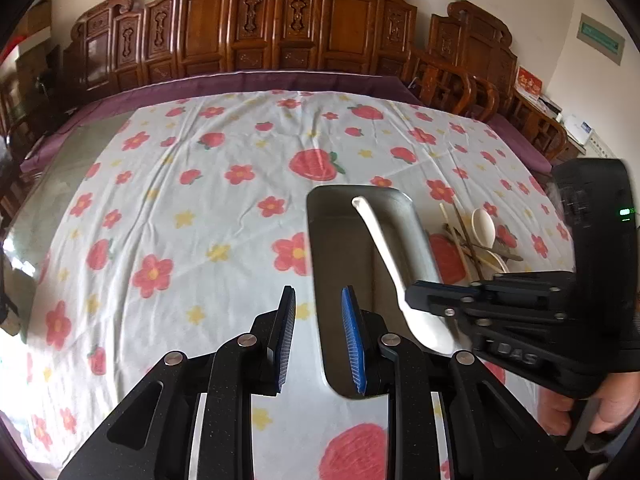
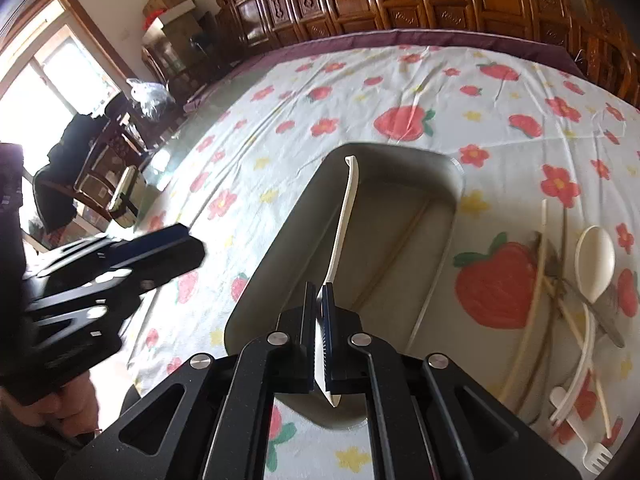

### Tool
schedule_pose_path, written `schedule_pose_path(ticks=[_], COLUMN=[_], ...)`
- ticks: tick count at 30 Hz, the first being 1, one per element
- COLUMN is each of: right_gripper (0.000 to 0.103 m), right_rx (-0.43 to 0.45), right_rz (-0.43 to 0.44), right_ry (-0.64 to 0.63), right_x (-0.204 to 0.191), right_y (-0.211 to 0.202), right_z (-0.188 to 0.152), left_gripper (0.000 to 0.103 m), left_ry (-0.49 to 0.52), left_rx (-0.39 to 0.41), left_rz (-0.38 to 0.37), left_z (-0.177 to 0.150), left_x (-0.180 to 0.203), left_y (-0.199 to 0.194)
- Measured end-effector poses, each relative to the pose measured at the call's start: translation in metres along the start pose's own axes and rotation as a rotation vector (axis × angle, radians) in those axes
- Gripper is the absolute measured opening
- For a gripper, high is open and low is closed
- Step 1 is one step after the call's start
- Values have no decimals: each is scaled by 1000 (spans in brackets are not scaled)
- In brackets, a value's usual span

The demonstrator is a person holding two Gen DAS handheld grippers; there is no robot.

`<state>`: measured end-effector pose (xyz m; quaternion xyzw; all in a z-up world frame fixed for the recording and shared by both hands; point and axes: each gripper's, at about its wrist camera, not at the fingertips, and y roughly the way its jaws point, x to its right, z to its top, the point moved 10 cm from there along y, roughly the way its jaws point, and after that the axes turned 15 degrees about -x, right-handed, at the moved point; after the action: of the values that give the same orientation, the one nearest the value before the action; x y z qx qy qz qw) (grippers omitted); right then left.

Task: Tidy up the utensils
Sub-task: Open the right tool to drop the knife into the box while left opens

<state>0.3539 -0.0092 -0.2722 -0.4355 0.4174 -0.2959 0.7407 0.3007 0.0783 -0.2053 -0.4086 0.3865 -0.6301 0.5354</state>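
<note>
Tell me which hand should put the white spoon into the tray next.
Right. Its tool is already shut on the white spoon, which hangs over the grey tray. The left tool holds nothing, its blue pads apart beside the tray's near edge.

Two wrist views, shared tray (image 1: 340, 216)

A row of carved dark-wood chair backs (image 1: 256, 28) lines the far side of the table against a pale wall (image 1: 568, 20), which bears a green-framed sign (image 1: 602, 38). Bright daylight floods through a wood-framed window (image 2: 44, 80) at one end of the room. Beside it stand what seem to be stacked cardboard boxes (image 2: 170, 0), too blurred to be sure.
</note>
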Motion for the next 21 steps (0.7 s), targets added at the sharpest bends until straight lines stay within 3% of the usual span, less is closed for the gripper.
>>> schedule_pose_path(ticks=[12, 21], right_gripper=[7, 7], right_rx=[-4, 87], right_rz=[5, -85], right_ry=[0, -14], right_x=[3, 30], right_y=[4, -66], right_z=[-4, -36], left_gripper=[22, 22], left_ry=[-4, 31], left_rx=[18, 40], left_rz=[16, -10], left_z=[-9, -9], left_x=[-7, 23], left_y=[-16, -26])
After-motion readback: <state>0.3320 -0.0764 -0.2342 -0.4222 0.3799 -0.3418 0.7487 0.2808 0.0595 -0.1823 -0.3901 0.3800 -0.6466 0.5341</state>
